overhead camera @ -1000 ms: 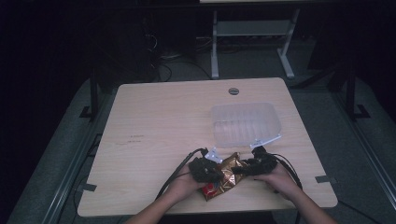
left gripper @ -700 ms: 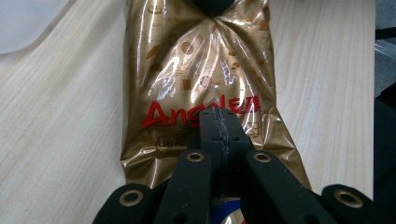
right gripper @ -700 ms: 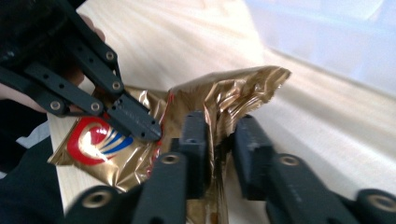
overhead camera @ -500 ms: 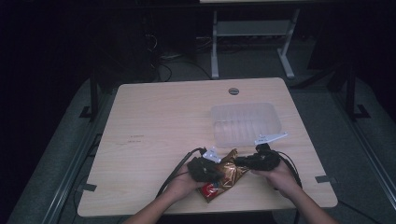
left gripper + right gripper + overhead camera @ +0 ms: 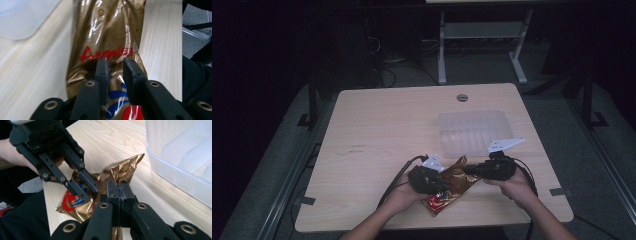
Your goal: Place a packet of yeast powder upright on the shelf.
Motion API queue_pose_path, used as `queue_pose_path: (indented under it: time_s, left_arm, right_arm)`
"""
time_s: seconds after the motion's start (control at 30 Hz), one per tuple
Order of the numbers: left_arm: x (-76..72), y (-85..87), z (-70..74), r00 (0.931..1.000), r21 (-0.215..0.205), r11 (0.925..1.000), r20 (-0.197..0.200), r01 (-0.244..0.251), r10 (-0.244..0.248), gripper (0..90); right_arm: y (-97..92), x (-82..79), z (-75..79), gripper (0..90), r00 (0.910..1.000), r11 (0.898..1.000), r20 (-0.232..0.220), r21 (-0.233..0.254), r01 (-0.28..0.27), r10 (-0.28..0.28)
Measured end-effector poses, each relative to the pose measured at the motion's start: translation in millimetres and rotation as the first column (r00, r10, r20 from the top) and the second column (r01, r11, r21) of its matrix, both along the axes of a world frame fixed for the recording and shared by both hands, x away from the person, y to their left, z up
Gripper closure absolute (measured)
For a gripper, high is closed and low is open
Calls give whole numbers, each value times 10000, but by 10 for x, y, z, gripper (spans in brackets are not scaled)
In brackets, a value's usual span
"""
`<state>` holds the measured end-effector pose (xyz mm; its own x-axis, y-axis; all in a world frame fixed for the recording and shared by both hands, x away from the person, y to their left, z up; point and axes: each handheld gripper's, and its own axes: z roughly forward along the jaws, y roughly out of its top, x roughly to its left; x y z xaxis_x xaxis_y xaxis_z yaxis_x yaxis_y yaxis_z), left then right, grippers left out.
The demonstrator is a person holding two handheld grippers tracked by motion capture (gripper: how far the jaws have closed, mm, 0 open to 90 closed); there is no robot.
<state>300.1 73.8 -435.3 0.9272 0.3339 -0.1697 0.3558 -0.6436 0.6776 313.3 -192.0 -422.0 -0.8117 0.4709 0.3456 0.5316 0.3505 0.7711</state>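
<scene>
Where the pale wooden desk nears its front edge, the catalogue runs left to right as follows.

Left gripper — held in the person's left hand, a black cable trailing from it toward the front edge. Its jaws have just been opening; in the left gripper view they stand a narrow gap apart over the packet, the foil between them and the pads not pressing on it.

Gold foil snack packet — lies on the desk near the front edge, between the two grippers. Red lettering and a red-and-blue emblem show on its face. The end toward the person lies flat; the far end is lifted and crumpled to a point, as the right gripper view shows.

Right gripper — held in the person's right hand, a grey three-cornered plate on top. Its jaws have just been closing and now meet, pinching a fold of the packet's raised foil between the pads.

Clear plastic container — lidless, ribbed floor, stands just beyond the packet and apart from it, toward the desk's right side.

Round cable hole — in the desk near its far edge.
</scene>
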Motion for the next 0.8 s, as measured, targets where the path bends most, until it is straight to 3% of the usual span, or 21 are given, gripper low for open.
queue_pose_path:
  time_s: [0.23, 0.4, 0.63, 0.8]
  left_arm:
    - [-48, 215, 114, 9998, -184, 9997, 172, -140, 143, 561]
    - [-75, 387, 135, 9991, 103, 9994, 275, -321, 318, 476]
    - [-108, 585, 68, 9980, 277, 9980, 322, -560, 551, 396]
    - [-96, 683, 43, 9971, 464, 9964, 321, -706, 691, 388]
  right_arm:
    - [-17, -30, 160, 898, 9989, 9997, 413, 20, -237, 236]
    - [-42, -46, 309, 900, 9976, 9993, 636, 255, -281, 264]
    - [-62, -71, 448, 900, 9941, 9983, 995, 358, -461, 423]
    - [-132, -89, 591, 900, 9896, 9977, 1399, 550, -406, 326]
